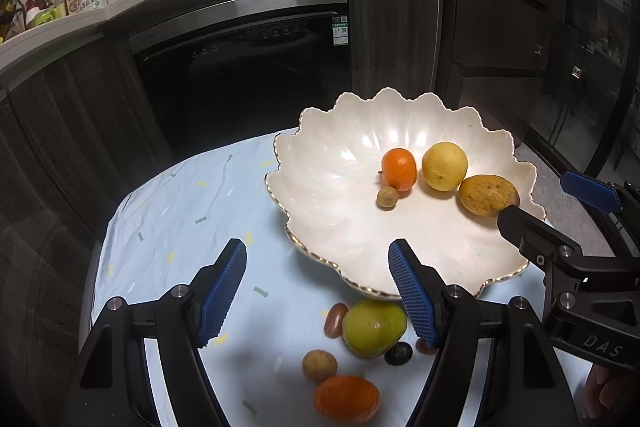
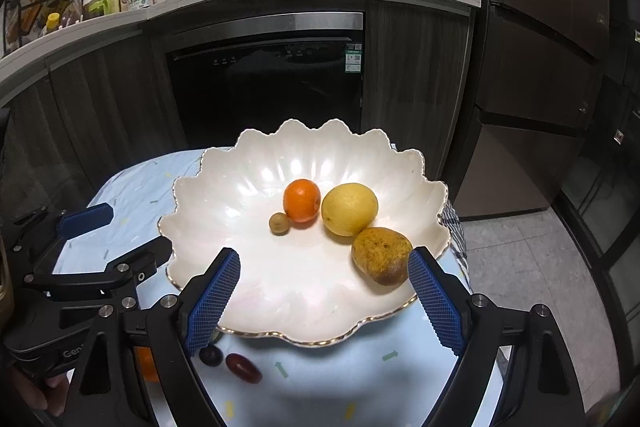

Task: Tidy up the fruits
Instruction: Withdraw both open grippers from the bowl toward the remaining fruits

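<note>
Four fruits are sitting in the bowl [image 1: 332, 187] as we are looking through the left wrist camera: an orange [image 1: 398, 168], a lemon [image 1: 444, 166], a brown pear [image 1: 488, 195] and a small longan [image 1: 387, 197], all grouped right of the frame's centre. Our left gripper [image 1: 318, 291] is hanging at the bottom of the frame with its blue pads [image 1: 223, 293] spread wide and nothing between them. Below the bowl's near rim, on the pale blue cloth [image 1: 180, 211], we are seeing a green apple [image 1: 374, 327], a red date [image 1: 335, 320] touching its left side, a dark fruit [image 1: 398, 353] at its lower right, a second longan [image 1: 319, 365] and a second orange [image 1: 346, 398] at the bottom edge. Our right gripper [image 1: 554, 211] is reaching in from the right edge, parted, one black finger just beside the pear.

Turning to the right wrist camera, we are holding the right gripper [image 2: 324, 301] over the near part of the bowl [image 2: 224, 203], its fingers wide apart and empty. The pear [image 2: 381, 255] is lying just left of the right-hand pad [image 2: 436, 301], touching the lemon [image 2: 349, 209] above it; the orange [image 2: 302, 200] and longan [image 2: 279, 223] are sitting at centre. At lower left, on the cloth [image 2: 340, 375], a dark fruit [image 2: 211, 355] and a red date [image 2: 243, 367] are lying side by side. The left gripper [image 2: 120, 231] is showing at the left edge, parted.
</note>
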Action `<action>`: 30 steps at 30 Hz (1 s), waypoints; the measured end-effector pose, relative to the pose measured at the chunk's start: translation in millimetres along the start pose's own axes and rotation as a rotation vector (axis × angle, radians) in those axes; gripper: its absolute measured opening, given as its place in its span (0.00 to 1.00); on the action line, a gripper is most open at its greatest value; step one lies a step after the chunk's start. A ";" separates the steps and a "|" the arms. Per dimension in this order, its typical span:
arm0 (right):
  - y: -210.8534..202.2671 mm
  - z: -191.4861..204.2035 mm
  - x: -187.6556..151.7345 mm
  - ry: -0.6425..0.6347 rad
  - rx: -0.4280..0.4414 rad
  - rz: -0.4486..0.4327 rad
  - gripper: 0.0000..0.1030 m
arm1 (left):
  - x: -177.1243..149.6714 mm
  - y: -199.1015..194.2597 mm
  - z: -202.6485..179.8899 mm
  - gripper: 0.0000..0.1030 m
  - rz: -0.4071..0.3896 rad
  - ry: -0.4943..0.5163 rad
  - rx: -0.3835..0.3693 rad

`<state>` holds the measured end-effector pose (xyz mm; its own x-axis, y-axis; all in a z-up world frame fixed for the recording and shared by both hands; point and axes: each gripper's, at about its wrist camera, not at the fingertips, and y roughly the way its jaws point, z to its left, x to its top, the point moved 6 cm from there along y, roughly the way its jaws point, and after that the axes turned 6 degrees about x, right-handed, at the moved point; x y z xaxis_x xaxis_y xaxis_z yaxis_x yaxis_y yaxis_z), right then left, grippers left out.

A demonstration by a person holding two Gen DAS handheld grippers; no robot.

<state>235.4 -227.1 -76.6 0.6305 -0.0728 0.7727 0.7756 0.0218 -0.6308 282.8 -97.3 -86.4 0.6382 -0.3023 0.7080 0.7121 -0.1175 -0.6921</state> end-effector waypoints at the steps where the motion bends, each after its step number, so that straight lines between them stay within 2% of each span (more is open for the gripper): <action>1: -1.1 0.7 -0.5 -0.001 0.000 -0.001 0.84 | -1.0 -2.1 0.6 0.71 -0.001 0.000 0.001; 16: -23.5 12.9 -8.7 -0.015 0.019 -0.014 0.84 | -16.3 -31.9 9.6 0.71 -0.018 -0.030 0.019; 30: -25.2 20.2 -34.6 -0.045 0.052 0.021 0.84 | -46.0 -47.6 10.8 0.71 -0.003 -0.039 0.051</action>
<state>194.7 -204.9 -86.0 0.6468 -0.0274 0.7622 0.7616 0.0744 -0.6437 222.7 -67.6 -84.6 0.6464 -0.2646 0.7156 0.7273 -0.0697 -0.6828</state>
